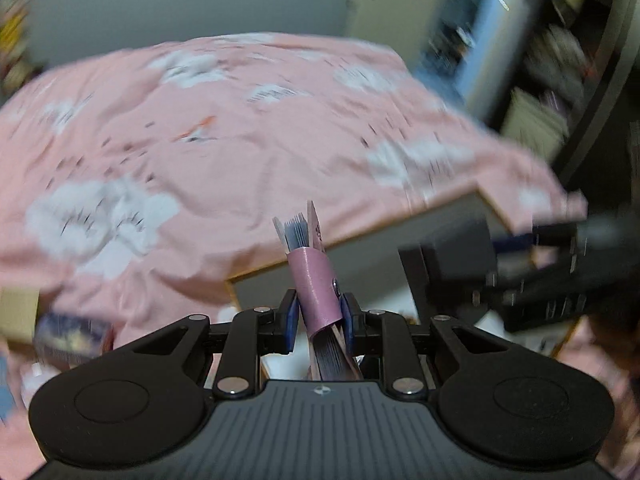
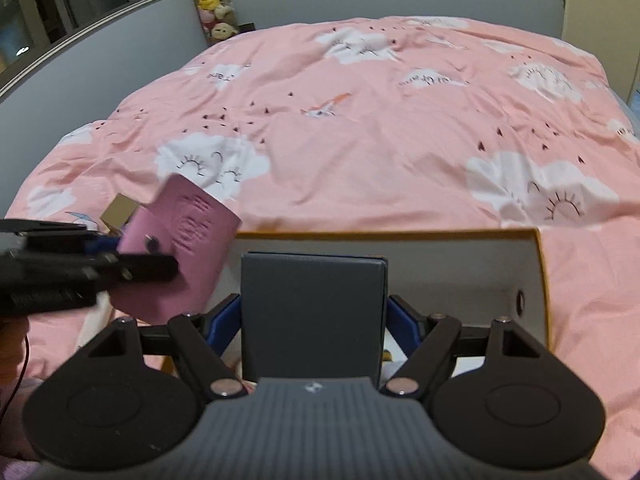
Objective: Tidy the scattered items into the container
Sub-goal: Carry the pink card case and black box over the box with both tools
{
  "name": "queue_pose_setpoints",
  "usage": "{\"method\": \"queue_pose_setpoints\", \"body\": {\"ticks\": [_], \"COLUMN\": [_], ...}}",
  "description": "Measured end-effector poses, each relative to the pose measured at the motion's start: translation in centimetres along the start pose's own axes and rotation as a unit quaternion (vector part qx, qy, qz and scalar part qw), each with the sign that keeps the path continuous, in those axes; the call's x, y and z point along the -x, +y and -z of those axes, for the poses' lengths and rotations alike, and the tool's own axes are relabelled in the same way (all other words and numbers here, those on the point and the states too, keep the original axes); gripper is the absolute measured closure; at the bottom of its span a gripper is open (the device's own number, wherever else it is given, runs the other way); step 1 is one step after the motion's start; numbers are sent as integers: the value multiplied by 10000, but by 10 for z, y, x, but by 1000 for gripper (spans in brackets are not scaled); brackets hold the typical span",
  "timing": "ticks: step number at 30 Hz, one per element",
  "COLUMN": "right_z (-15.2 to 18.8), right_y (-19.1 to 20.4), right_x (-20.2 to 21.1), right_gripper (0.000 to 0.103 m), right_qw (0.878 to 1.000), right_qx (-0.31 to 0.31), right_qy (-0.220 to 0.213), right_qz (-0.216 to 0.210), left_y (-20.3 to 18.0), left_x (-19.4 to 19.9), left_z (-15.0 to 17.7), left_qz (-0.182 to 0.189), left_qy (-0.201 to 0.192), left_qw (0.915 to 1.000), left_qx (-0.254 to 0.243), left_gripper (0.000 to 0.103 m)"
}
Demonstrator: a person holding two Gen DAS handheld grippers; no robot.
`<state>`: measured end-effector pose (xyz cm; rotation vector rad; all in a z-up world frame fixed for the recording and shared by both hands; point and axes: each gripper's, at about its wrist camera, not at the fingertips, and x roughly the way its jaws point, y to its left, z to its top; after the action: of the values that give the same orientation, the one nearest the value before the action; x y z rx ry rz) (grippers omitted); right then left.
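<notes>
My left gripper (image 1: 320, 316) is shut on a pink booklet (image 1: 316, 280), held upright and edge-on with its pages fanning out at the top. In the right wrist view the left gripper (image 2: 116, 248) comes in from the left, holding the pink booklet (image 2: 188, 240) over the near left corner of the open white container (image 2: 400, 248). My right gripper (image 2: 314, 316) is shut on a dark grey flat box (image 2: 314, 280) just above the container's near side. In the left wrist view the right gripper (image 1: 500, 256) and its dark box (image 1: 448, 260) hang over the container (image 1: 360, 264).
The container rests on a pink duvet with white clouds (image 2: 380, 140) that covers the bed. A small cardboard box (image 2: 120, 212) lies left of the container. A blue patterned item (image 1: 68, 338) sits at lower left. Plush toys (image 2: 212, 0) are stacked in the far corner.
</notes>
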<state>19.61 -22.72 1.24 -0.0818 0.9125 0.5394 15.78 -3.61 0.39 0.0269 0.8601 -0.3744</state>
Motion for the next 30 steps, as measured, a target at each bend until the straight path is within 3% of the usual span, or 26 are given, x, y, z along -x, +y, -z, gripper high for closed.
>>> {"method": "queue_pose_setpoints", "body": {"ticks": [5,8,11,14,17,20,26,30], "right_z": [7,11,13,15,16,19,21,22], "right_y": [-11,-15,-18,-20,-22,-25,-26,-27], "right_x": [-6,-12,-16,-21,-24,-24,-25,-26], "right_gripper": [24,24,24,24,24,24,24,24], "right_qw": [9999,9997,9995,9991,9986,9985,9983,9983], "right_qx": [-35,-33,-24,31,74,54,47,18], "right_qy": [135,234,300,418,517,540,582,588], "right_qz": [24,-4,-12,36,106,111,70,58], "left_y": [-36,-52,-61,-69,-76,-80,-83,-82], "left_x": [-25,-37,-50,-59,-67,-75,-87,-100], "left_z": [6,12,19,28,40,56,79,97], "left_qz": [-322,-470,-642,-797,-954,-1160,-1084,-1221], "left_qy": [283,423,517,565,572,491,544,447], "left_qw": [9887,9742,9529,9268,8955,8549,7976,7530], "left_qx": [-1438,-2169,-2919,-3626,-4310,-5032,-5909,-6451], "left_gripper": [78,78,78,78,77,78,78,78]}}
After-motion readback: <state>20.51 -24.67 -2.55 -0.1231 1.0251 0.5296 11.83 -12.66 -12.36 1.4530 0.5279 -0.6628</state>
